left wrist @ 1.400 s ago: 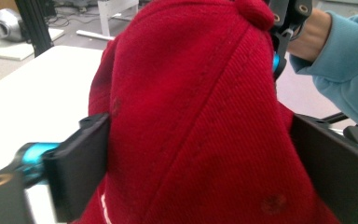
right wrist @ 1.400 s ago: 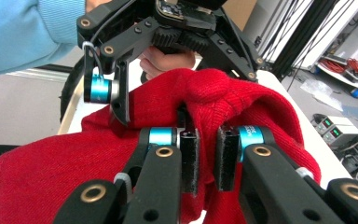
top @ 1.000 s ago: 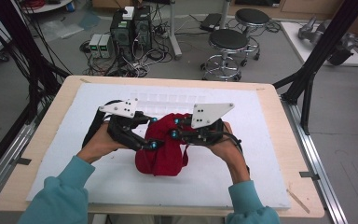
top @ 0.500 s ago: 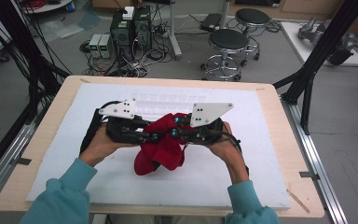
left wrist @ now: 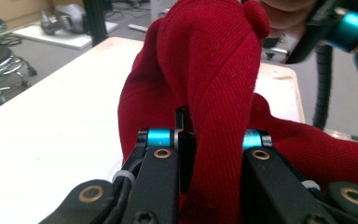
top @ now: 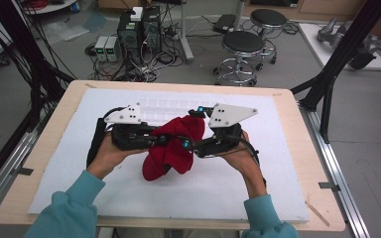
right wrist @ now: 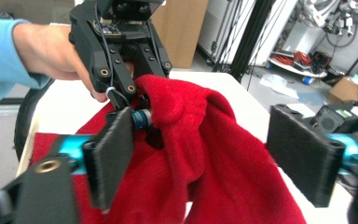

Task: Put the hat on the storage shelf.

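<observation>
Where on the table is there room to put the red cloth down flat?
The white mat lies bare between the red cloth and the near edge, and out to the right edge. The middle is crowded: left gripper and right gripper meet at the cloth.

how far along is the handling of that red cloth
Done: the red cloth is lifted into a bunch above the white mat. In hand: the left gripper is clamped on a fold; the right gripper has just been opening, cloth loose between its jaws. Left: regrasping and laying it out.

L tool (top: 155, 141) jaws clamped tight, just closed on cloth; R tool (right wrist: 209, 154) jaws just opened wide; both hands held level, tools facing inward
</observation>
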Action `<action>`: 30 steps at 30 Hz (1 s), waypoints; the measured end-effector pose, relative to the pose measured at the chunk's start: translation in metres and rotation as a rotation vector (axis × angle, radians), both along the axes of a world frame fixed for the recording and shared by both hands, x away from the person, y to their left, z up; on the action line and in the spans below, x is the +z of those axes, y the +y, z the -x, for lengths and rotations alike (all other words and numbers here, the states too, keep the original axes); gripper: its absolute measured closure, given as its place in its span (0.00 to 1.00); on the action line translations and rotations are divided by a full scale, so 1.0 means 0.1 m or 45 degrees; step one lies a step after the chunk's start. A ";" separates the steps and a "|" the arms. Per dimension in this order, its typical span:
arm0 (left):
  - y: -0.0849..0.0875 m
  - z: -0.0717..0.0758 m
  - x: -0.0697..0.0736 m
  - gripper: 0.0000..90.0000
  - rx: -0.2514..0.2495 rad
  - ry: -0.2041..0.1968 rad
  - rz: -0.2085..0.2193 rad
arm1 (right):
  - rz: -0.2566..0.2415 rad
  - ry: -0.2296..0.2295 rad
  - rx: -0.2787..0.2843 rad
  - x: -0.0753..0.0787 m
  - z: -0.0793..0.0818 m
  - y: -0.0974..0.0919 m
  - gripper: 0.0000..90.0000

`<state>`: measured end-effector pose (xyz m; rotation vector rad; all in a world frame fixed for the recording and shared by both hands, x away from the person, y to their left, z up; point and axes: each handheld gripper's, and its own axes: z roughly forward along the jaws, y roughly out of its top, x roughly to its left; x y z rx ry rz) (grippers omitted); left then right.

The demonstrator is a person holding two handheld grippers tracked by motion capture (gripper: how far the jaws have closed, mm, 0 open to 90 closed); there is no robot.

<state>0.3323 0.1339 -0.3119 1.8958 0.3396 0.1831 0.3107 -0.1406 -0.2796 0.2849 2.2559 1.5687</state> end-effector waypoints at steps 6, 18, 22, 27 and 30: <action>0.03 -0.03 0.02 0.93 0.101 -0.009 0.027 | -0.049 0.035 -0.060 -0.04 0.08 -0.02 0.15; 0.11 -0.12 0.09 0.93 0.308 -0.027 0.145 | -0.117 0.053 -0.047 -0.15 0.32 0.03 0.17; 0.10 -0.14 0.13 0.93 0.339 -0.034 0.139 | -0.139 0.061 -0.032 -0.23 0.40 0.07 0.18; 0.07 -0.17 0.19 0.93 0.363 -0.045 0.145 | -0.168 0.079 -0.016 -0.33 0.47 0.11 0.19; 0.03 -0.19 0.23 0.93 0.386 -0.048 0.152 | -0.171 0.108 -0.027 -0.39 0.49 0.15 0.21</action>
